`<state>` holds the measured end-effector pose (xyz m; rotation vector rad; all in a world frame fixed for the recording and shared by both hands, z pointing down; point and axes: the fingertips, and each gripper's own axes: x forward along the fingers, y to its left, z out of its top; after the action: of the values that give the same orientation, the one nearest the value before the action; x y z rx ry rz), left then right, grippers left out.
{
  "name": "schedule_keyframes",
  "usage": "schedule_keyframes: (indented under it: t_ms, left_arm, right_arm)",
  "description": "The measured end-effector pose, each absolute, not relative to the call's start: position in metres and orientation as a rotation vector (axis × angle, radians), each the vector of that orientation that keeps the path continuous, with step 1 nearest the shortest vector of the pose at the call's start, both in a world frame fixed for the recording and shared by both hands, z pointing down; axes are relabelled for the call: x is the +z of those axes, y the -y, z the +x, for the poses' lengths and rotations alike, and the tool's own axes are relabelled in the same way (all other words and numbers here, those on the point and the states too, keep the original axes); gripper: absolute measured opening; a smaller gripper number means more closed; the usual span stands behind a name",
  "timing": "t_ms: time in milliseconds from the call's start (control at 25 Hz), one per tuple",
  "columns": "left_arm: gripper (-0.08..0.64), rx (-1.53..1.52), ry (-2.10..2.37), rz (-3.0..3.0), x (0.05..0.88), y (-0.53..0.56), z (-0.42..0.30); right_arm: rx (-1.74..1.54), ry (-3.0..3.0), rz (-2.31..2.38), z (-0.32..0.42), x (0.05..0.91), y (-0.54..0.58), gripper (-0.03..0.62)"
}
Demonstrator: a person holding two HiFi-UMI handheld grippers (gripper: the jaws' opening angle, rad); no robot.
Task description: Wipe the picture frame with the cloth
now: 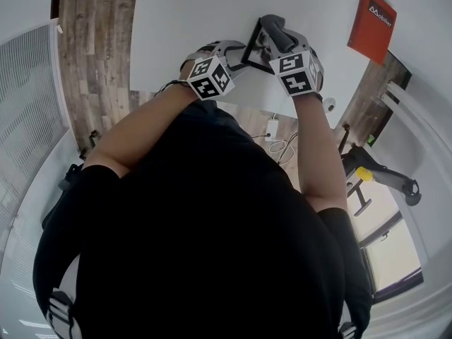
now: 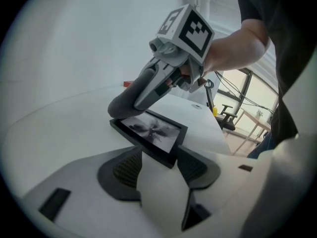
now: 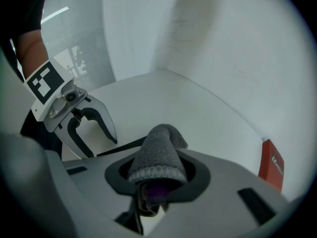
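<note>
**Ana:** Two grippers are working over the white table [image 1: 191, 20]. What is each one doing?

**Ben:** The left gripper [image 2: 159, 171] is holding its fingers [image 2: 121, 168] spread wide. The near corner of the picture frame [image 2: 151, 131] is sitting right at the gap between them, and neither pad is pressing on it. The right gripper [image 3: 157, 185] is clamping a grey cloth [image 3: 157, 155], whose rounded end is resting on the frame's far corner.

**Ana:** Where is the frame lying?

**Ben:** It is sitting on the table between both grippers, close to the edge nearest the person. I cannot tell whether it is lying flat or tipping up.

**Ana:** Is anything crowding it?

**Ben:** Bare tabletop is stretching away beyond it and to its left. A red booklet [image 1: 372, 23] is lying at the far right corner, well apart.
</note>
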<state>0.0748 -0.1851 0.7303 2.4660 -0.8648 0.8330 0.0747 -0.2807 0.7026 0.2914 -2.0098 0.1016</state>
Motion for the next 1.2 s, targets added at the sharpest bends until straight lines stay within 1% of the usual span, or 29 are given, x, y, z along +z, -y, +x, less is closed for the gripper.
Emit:
schedule_keyframes:
  t_ms: [200,1200]
  left_arm:
    - [0.239,0.833,0.869,2.467,0.735,0.186,0.078]
    - [0.245,0.869,0.894,2.478,0.737,0.186,0.078]
  right_arm:
    - [0.09,1.996,0.279,0.075,0.707,0.275,0.1]
    - [0.094,1.942,0.159,0.088,0.716,0.212,0.1]
